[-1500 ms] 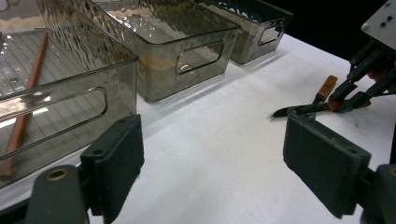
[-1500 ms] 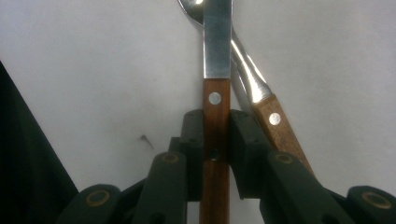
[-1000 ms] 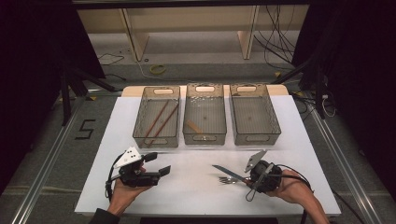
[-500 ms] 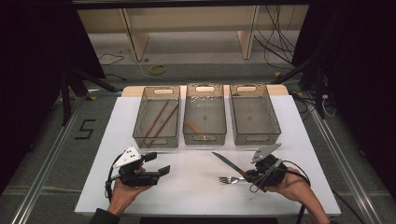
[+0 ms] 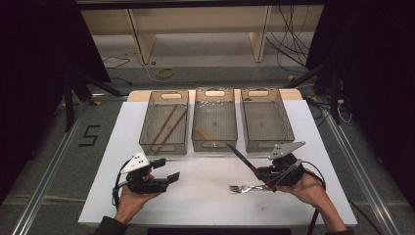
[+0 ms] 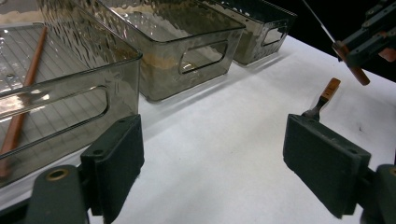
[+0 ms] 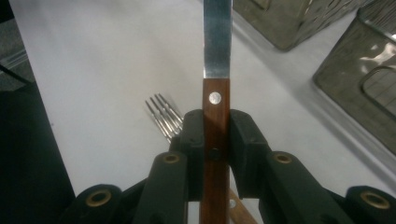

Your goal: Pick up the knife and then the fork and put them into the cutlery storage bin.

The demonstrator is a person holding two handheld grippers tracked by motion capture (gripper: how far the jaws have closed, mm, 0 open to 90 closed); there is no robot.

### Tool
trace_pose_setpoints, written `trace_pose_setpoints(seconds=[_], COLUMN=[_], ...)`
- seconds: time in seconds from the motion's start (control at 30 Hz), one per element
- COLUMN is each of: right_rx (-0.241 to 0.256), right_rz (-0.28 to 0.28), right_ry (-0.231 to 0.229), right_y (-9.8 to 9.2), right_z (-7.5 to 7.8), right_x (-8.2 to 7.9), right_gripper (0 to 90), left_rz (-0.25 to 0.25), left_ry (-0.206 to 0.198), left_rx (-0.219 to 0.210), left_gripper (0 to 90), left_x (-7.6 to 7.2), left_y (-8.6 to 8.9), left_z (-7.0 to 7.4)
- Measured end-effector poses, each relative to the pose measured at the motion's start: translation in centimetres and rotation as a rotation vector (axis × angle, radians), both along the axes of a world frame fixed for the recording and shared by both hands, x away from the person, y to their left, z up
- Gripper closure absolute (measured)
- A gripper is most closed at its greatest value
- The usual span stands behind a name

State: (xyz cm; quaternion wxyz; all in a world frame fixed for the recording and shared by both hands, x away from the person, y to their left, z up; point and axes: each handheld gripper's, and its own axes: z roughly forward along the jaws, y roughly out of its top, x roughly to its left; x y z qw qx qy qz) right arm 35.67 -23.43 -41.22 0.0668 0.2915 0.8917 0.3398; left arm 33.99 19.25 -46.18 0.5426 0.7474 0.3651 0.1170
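Right gripper (image 5: 258, 172) is clamped on the knife (image 5: 240, 155), lifted above the table before the bins (image 5: 267, 117). Left gripper (image 5: 164, 171) is spread, idle. Fork (image 5: 247, 188) is left unsorted.

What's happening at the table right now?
A person is sorting cutlery into three clear bins. The right gripper is shut on a wooden-handled knife, lifted with its blade toward the bins. A fork lies on the white table. The left gripper is open and holds nothing.
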Motion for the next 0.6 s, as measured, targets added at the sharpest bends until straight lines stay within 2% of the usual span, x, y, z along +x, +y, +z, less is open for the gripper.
trace_pose_setpoints(seconds=[0.2, 0.27, 0.37, 0.6], right_rx=[0.018, 0.016, 0.043, 0.065], right_rz=[-0.028, -0.057, -0.088, -0.145], right_ry=[-0.039, -0.066, -0.094, -0.119], right_y=[-0.1, -0.1, -0.2, -0.6], right_z=[0.8, 1.3, 2.0, 2.9], right_x=[0.6, 0.9, 1.5, 3.1], right_gripper=[77.6, 77.6, 77.6, 77.6], left_rz=[0.005, 0.009, 0.011, 0.019], left_ry=[-0.004, -0.006, -0.006, -0.011], left_rx=[-0.004, -0.008, -0.004, -0.002], left_gripper=[19.8, 19.8, 19.8, 19.8], left_x=[-0.2, -0.3, -0.3, -0.6], left_y=[0.2, 0.3, 0.3, 0.6], left_z=[0.0, 0.1, 0.0, 0.1])
